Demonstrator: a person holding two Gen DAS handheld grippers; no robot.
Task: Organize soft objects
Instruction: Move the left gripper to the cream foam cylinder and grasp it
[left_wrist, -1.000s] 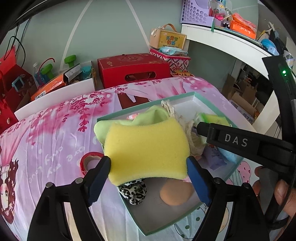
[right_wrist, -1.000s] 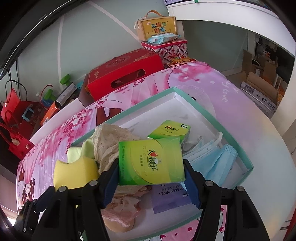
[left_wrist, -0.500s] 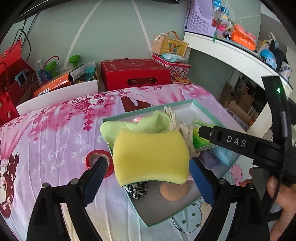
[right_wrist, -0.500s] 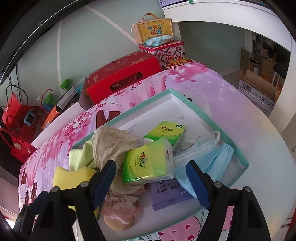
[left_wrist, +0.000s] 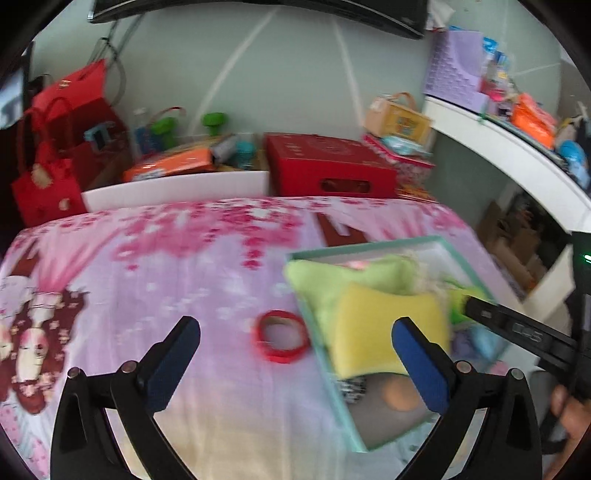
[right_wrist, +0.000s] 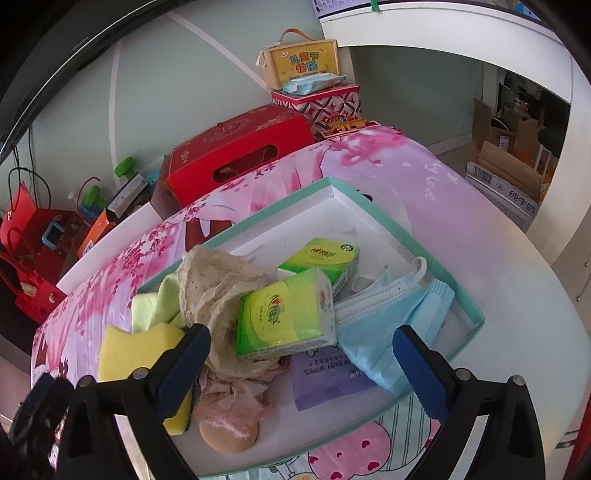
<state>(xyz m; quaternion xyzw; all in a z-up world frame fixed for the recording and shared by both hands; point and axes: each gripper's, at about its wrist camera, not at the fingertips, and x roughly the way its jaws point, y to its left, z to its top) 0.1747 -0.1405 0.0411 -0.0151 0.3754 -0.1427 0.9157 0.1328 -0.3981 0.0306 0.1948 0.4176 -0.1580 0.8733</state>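
Yellow sponge (left_wrist: 384, 332) rests inside the teal-rimmed box (right_wrist: 436, 258) at its left end, on the green cloth (left_wrist: 332, 280). Left gripper (left_wrist: 295, 362) jaws have just been opening and stand wide apart with nothing between them, so the sponge sits free. Right gripper (right_wrist: 301, 365) jaws have likewise been opening; the green tissue pack (right_wrist: 284, 314) lies released on the lace cloth (right_wrist: 218, 280), mid-box, beside the blue mask (right_wrist: 388, 325). A red tape roll (left_wrist: 282, 336) remains on the bedspread, just outside the box's left edge.

There are two green tissue packs (right_wrist: 286, 317) and (right_wrist: 319, 260). There is one yellow sponge (right_wrist: 138, 345), one blue mask (right_wrist: 388, 325), one purple wipes pack (right_wrist: 328, 376), one red tape ring (left_wrist: 282, 336) and one box (right_wrist: 369, 201).
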